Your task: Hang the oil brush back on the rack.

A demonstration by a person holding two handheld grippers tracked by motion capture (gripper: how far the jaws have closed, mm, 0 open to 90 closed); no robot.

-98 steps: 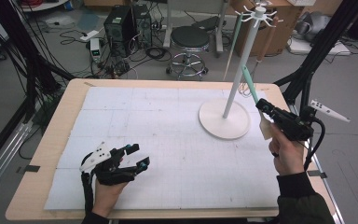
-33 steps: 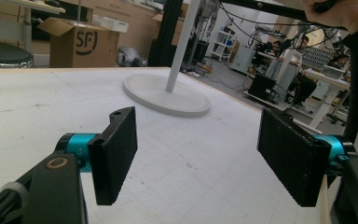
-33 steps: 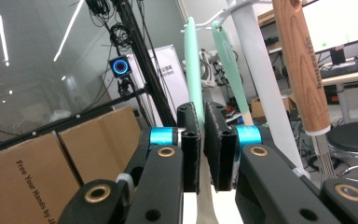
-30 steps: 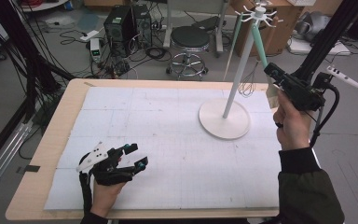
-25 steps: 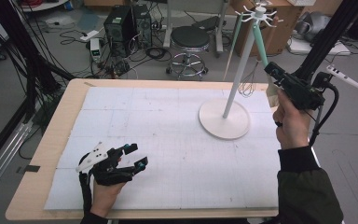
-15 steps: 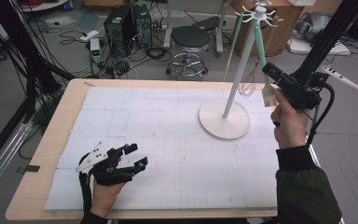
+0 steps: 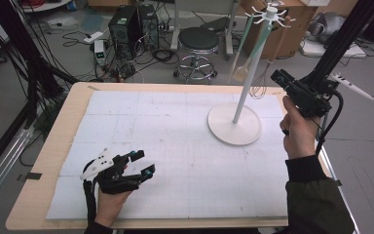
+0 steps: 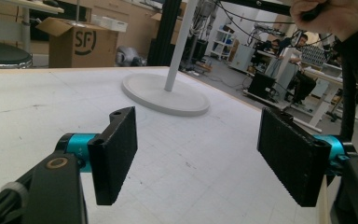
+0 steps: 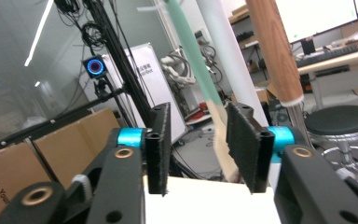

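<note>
Black pads of the right gripper (image 9: pixel 196 144) stand part-spread, having just been opening; between them, farther off, hangs the green-handled spatula (image 9: pixel 193 60), untouched, with a wooden-handled whisk (image 9: pixel 275 51) beside it. High view adds what that close view lacks: right gripper (image 7: pixel 285 80) raised beside the white rack (image 7: pixel 251 73), spatula (image 7: pixel 240 73) dangling from its top hooks over the round base (image 7: pixel 233 129). Left gripper (image 8: pixel 200 154): jaws wide, nothing between, resting low on the white mat (image 7: pixel 175 146), well apart from the rack.
</note>
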